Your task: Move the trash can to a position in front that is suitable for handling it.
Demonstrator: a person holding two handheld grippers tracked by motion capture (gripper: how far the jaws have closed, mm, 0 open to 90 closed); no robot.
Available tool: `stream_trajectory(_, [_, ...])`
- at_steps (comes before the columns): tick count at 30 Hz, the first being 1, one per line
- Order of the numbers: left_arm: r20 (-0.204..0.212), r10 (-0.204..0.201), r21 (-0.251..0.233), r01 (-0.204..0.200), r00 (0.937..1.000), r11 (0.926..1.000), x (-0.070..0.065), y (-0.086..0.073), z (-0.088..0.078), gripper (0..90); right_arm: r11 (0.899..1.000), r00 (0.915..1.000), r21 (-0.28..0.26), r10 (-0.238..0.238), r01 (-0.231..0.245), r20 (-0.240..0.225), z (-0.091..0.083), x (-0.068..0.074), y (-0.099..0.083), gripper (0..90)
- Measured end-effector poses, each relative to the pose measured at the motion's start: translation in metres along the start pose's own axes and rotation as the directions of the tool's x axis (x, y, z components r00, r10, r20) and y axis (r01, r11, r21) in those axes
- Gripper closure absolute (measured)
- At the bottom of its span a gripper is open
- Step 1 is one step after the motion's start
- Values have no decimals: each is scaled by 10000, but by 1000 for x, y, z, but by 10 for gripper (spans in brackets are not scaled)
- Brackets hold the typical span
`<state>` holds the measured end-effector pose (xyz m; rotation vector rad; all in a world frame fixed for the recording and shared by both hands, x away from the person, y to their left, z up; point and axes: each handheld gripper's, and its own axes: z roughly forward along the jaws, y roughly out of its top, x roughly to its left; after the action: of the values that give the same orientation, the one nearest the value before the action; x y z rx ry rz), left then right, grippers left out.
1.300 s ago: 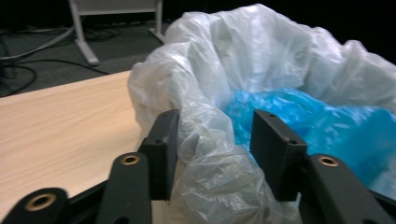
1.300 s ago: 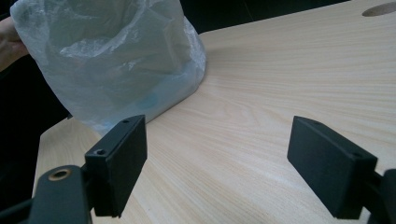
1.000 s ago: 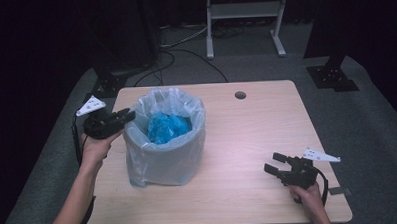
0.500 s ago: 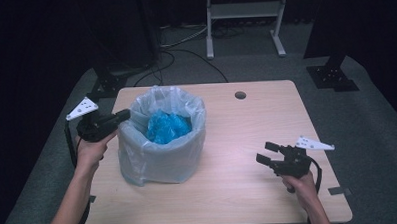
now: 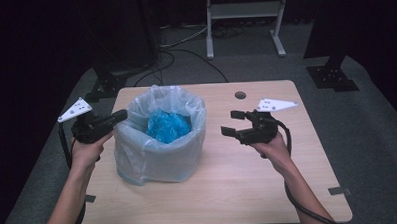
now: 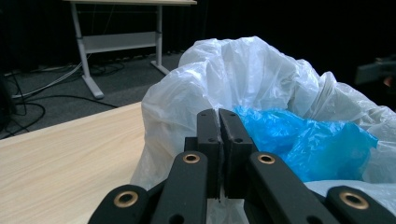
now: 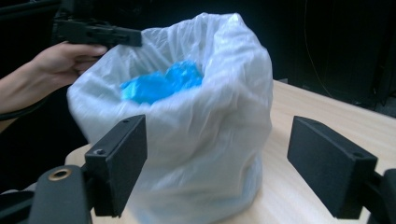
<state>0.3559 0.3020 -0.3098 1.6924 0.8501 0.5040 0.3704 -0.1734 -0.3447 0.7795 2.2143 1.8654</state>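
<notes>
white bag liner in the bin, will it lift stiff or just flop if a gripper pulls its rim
The white bag liner looks thin and crinkled, so it will probably flop and stretch rather than lift stiffly. Its rim stands loose and wavy above the blue plastic, so a pull likely gathers only that edge. It seems light, so the whole thing may slide on the table.

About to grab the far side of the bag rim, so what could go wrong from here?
1. The left claw is shut on the thin white bag rim; pulling could tear it.
2. The right claw is open and apart from the bag; a hasty reach might tip it and spill the blue plastic.
</notes>
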Motion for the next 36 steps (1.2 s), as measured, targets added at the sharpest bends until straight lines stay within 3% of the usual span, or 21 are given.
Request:
stream_trajectory(9, [-116,-35,100,36,9999,9999,5,-2,-7,880,9993,9999,357,79,-76,-81,53,-13,29,187])
stream_trajectory(15, [-175,-77,98,78,9998,9999,8,-4,-11,880,9981,9999,615,86,-93,126,80,-16,33,187])
stream_trajectory(21, [-126,-172,-9,171,9998,9999,9,-5,-13,880,9972,9994,729,146,-168,311,95,-18,33,234])
stream_trajectory(26, [-41,-263,-182,262,9996,9995,8,0,-12,880,9962,9956,840,-321,248,878,100,-13,37,469])
stream_trajectory(31, [111,-377,-353,380,9992,9987,6,5,-9,880,9938,9820,772,-922,804,1646,100,-5,42,677])
stream_trajectory(33, [218,-416,-442,425,9989,9981,5,7,-9,880,9918,9779,811,-1120,989,1768,100,-1,44,770])
stream_trajectory(36, [473,-539,-602,567,9974,9966,2,12,-7,880,9905,9789,893,-1183,1045,1665,100,4,50,874])
